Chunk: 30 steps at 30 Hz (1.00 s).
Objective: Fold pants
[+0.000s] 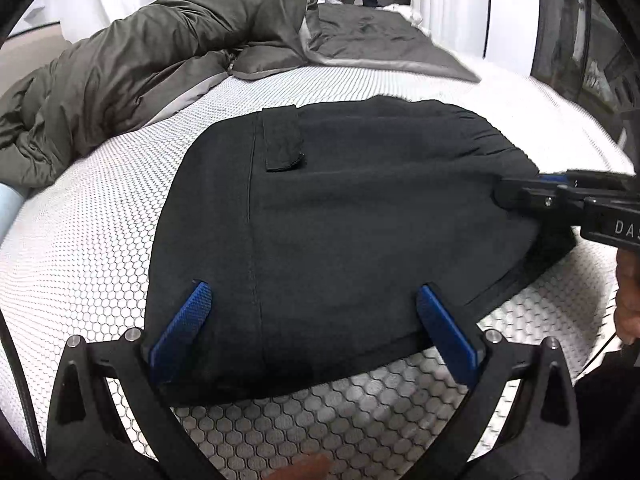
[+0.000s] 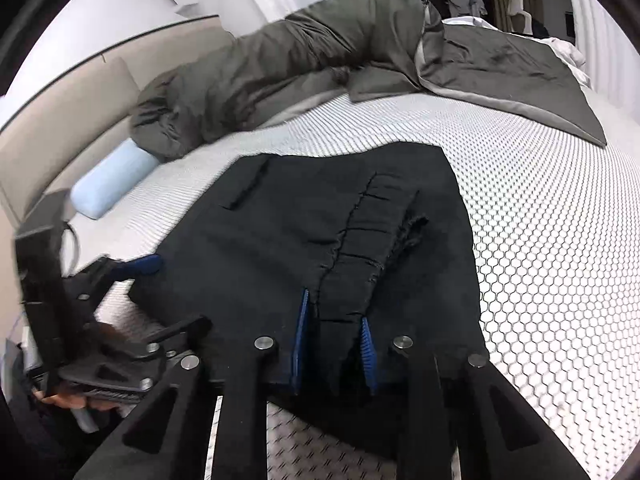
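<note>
The black pants (image 1: 340,220) lie folded into a compact stack on the white honeycomb mattress (image 1: 100,240). A back pocket flap (image 1: 282,140) faces up. My left gripper (image 1: 312,320) is open, its blue pads on either side of the stack's near edge. My right gripper (image 2: 334,344) is shut on the gathered elastic waistband (image 2: 360,240) of the pants (image 2: 280,232). In the left wrist view the right gripper (image 1: 520,192) comes in from the right onto the stack's right edge. In the right wrist view the left gripper (image 2: 132,272) is at the left edge.
A dark olive duvet (image 1: 140,72) is bunched along the far side of the bed, and a grey blanket (image 1: 380,40) lies beyond it. A light blue bolster (image 2: 112,180) lies by the beige headboard (image 2: 60,120). White curtains hang behind.
</note>
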### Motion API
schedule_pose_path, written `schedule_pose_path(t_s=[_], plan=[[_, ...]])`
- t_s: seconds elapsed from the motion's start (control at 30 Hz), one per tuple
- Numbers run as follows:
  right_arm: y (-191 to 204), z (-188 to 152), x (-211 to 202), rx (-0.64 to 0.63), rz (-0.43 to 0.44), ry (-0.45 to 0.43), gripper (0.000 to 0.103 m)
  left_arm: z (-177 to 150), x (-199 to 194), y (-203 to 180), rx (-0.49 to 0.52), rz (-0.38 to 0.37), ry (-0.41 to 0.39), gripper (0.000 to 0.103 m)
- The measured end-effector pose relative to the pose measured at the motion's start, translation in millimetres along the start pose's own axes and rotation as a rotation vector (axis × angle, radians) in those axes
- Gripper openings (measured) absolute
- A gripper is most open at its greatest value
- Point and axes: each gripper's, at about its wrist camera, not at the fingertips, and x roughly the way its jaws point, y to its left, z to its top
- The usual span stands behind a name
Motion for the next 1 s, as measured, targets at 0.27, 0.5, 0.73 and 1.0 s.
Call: schedule_pose_path(t_s=[0.27,0.5,0.73,1.0], plan=[[0.6,-5.2,13.9,-0.051,-0.121,0.044,0.062,-1.3,-11.3,22.9,-0.065,0.012,-0.008,0.102],[-5.1,-22.6,15.1,-0.08,-0.124,0.101,0.084,-12.1,-11.3,66.5,-0.15,0.111,0.041,0.102],[-1.1,-26.4,-24.9,-0.065,-0.107,-0.004,0.087,-36.2,-42.1,89.5,-0.242,0.103,-0.017,0.102],[6.9,-65.5,-98.1,-0.059,-0.069,-0.256,0.103,-66.9,-116.1,71.3,-0.243,0.093,-0.211,0.102]])
